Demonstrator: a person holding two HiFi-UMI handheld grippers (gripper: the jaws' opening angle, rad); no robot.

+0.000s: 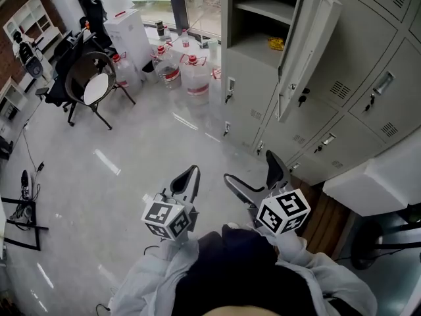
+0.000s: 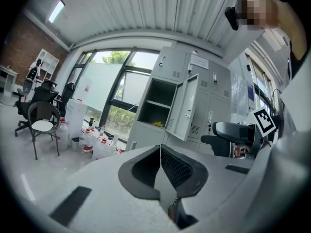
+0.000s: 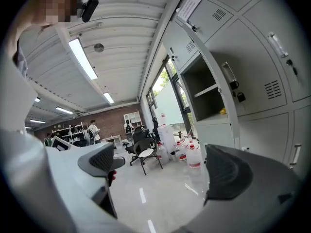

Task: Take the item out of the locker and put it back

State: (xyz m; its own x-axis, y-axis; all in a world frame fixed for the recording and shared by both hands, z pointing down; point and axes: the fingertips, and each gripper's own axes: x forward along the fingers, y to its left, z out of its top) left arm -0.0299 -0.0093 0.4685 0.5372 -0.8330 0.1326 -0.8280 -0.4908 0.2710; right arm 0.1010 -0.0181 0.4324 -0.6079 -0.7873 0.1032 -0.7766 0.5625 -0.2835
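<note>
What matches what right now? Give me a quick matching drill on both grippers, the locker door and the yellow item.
Things:
1. left gripper
2. right gripper
3. locker door
4. yellow item

States or places:
A. lying inside the locker
B. jaws apart, nothing between them
C. swung open
D. jaws together, holding nothing

Pairs: 1-D, 2-B, 3-C, 4-A

Black chair (image 1: 92,84) on grey floor (image 1: 131,176) — water jugs (image 1: 195,78) by window (image 1: 202,8)
</note>
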